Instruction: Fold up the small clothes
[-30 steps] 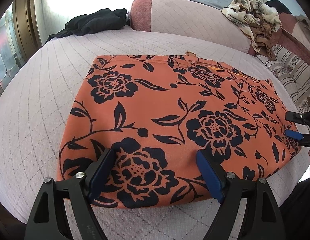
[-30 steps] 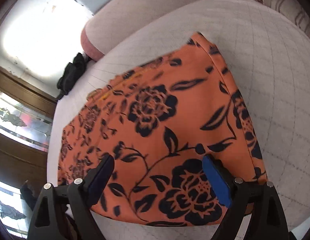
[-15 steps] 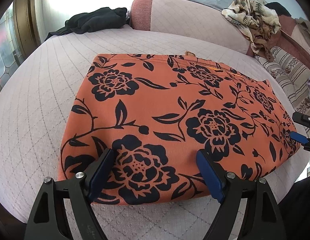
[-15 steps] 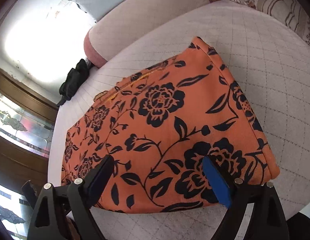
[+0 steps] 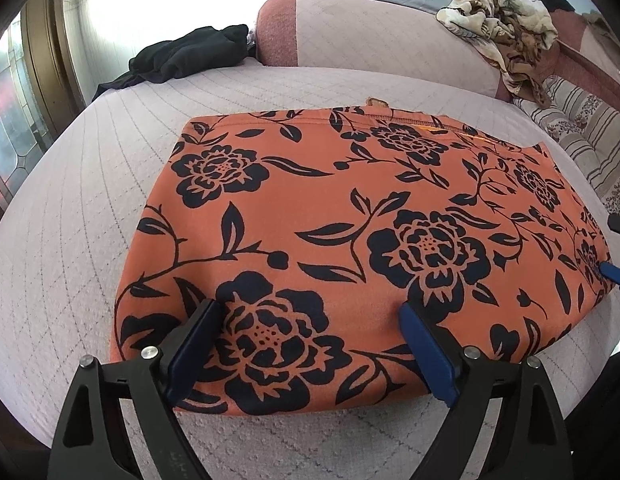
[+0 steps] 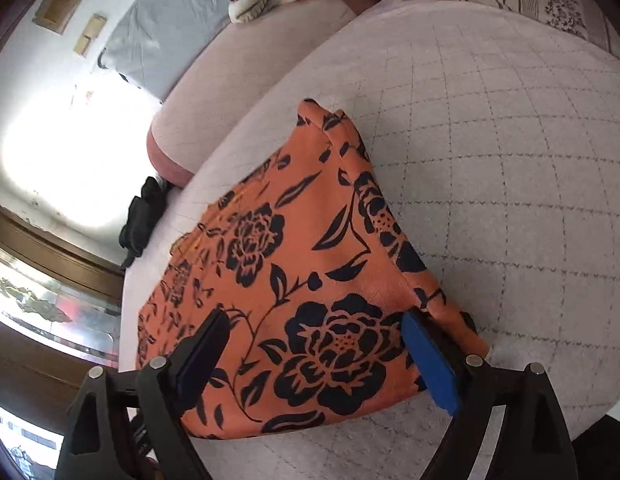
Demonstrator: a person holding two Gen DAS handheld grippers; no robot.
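Note:
An orange garment with black flowers (image 5: 349,232) lies folded flat on the quilted pink bed; it also shows in the right wrist view (image 6: 294,280). My left gripper (image 5: 310,320) is open, its blue-padded fingers spread over the garment's near left edge. My right gripper (image 6: 313,332) is open over the garment's near right corner, and its fingertips (image 5: 613,272) show at the far right of the left wrist view. Neither gripper holds cloth.
A black garment (image 5: 190,56) lies at the bed's back left. A patterned cloth pile (image 5: 505,28) sits on the pink headboard (image 5: 349,32). Striped bedding (image 5: 581,128) lies at the right. A wood-framed glass door (image 6: 42,280) stands beyond the bed.
Both grippers have drawn back slightly toward the garment's near edge. The right gripper has tilted and shifted to the right corner. The garment lies as before.

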